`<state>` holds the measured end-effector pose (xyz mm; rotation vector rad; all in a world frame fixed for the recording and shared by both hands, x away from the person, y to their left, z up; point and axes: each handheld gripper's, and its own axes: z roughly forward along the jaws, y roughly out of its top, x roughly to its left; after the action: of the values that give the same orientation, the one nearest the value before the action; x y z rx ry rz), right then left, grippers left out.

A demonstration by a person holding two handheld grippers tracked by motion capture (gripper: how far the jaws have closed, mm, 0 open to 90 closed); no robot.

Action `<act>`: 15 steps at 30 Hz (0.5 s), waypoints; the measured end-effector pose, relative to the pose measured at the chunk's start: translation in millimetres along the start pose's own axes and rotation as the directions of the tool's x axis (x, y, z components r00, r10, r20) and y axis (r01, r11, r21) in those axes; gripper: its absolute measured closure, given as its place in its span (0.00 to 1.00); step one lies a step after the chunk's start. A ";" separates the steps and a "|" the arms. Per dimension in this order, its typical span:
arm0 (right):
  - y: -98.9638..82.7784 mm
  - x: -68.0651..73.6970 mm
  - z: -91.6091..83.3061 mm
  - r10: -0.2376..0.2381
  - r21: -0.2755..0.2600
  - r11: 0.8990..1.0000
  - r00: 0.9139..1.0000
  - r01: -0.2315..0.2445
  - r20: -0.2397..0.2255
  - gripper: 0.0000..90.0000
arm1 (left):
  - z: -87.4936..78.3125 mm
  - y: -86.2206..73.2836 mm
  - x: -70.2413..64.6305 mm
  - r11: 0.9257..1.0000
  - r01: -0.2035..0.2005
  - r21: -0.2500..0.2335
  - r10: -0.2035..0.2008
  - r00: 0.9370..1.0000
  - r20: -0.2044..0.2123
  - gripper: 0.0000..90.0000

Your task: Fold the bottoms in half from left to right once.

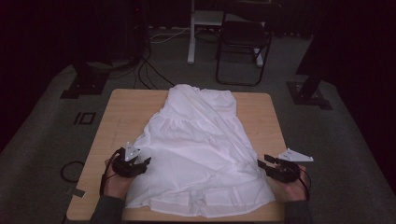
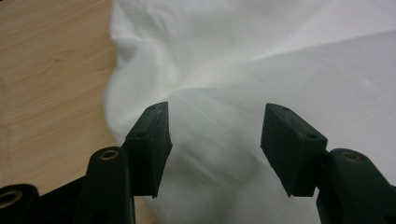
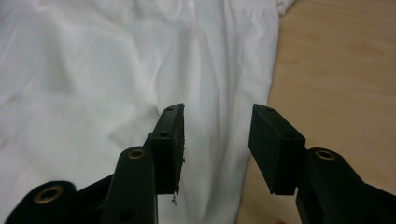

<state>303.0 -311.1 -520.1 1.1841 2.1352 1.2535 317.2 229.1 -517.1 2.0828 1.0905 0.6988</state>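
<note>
A white garment (image 1: 196, 135) lies spread over the wooden table (image 1: 126, 107), its narrower end toward the far edge. My left gripper (image 1: 147, 161) sits at the garment's near left edge, held by a hand. In the left gripper view its jaws stand open (image 2: 215, 126) above the rumpled white cloth (image 2: 280, 56), with nothing pinched between them. My right gripper (image 1: 261, 161) rests at the garment's near right edge. Its jaws are open (image 3: 217, 126) over the cloth's border (image 3: 93, 70), with bare wood (image 3: 336, 70) to their right.
Bare wood (image 2: 46, 70) shows left of the cloth. Beyond the table stand a black folding chair (image 1: 243, 42), a white stand leg (image 1: 191, 32) and floor cables (image 1: 149, 70). Black stand bases (image 1: 84, 84) (image 1: 308, 91) flank the far corners. A cable loop (image 1: 70, 170) lies on the carpet.
</note>
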 end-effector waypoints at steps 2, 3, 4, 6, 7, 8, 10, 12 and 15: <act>16.5 -4.4 22.2 0.007 0.007 1.000 1.000 -0.007 0.014 0.65 | 4.2 1.8 8.9 0.999 0.032 0.004 -0.032 0.999 0.007 0.47; 16.5 -4.4 22.2 0.007 0.007 1.000 1.000 -0.007 0.014 0.65 | 7.6 3.6 13.9 0.999 0.036 0.020 -0.036 0.999 -0.017 0.47; 29.3 -7.6 40.8 0.004 0.006 1.000 1.000 -0.004 0.015 0.67 | 11.9 8.1 21.7 0.999 0.046 0.024 -0.045 0.998 -0.032 0.47; 38.2 -10.5 55.3 0.009 0.011 1.000 1.000 -0.010 0.018 0.69 | 13.4 10.3 24.4 0.998 0.054 0.021 -0.053 0.998 -0.031 0.48; 43.8 -12.4 65.2 0.011 0.014 1.000 1.000 -0.011 0.021 0.69 | 17.5 18.5 29.7 0.999 0.039 0.033 -0.037 0.998 -0.048 0.48; 43.8 -12.4 65.2 0.011 0.014 1.000 1.000 -0.011 0.021 0.69 | 17.5 18.5 29.7 0.999 0.039 0.033 -0.037 0.998 -0.048 0.48; 55.8 -16.4 86.9 0.023 0.025 0.999 1.000 -0.023 0.020 0.68 | 22.6 29.4 34.4 0.999 0.026 0.028 -0.024 0.999 -0.046 0.48; 59.5 -16.7 93.3 0.026 0.023 0.999 0.999 -0.027 0.020 0.67 | 29.9 39.1 39.6 0.999 0.014 0.040 -0.012 0.999 -0.047 0.48; 73.8 -15.7 118.5 0.027 0.034 0.999 1.000 -0.027 0.011 0.61 | 52.7 47.7 53.3 0.996 0.045 0.074 -0.044 0.999 -0.019 0.47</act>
<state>427.0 -245.0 -520.3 1.2349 2.1478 1.2240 404.9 237.7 -506.0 2.1120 1.1853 0.6652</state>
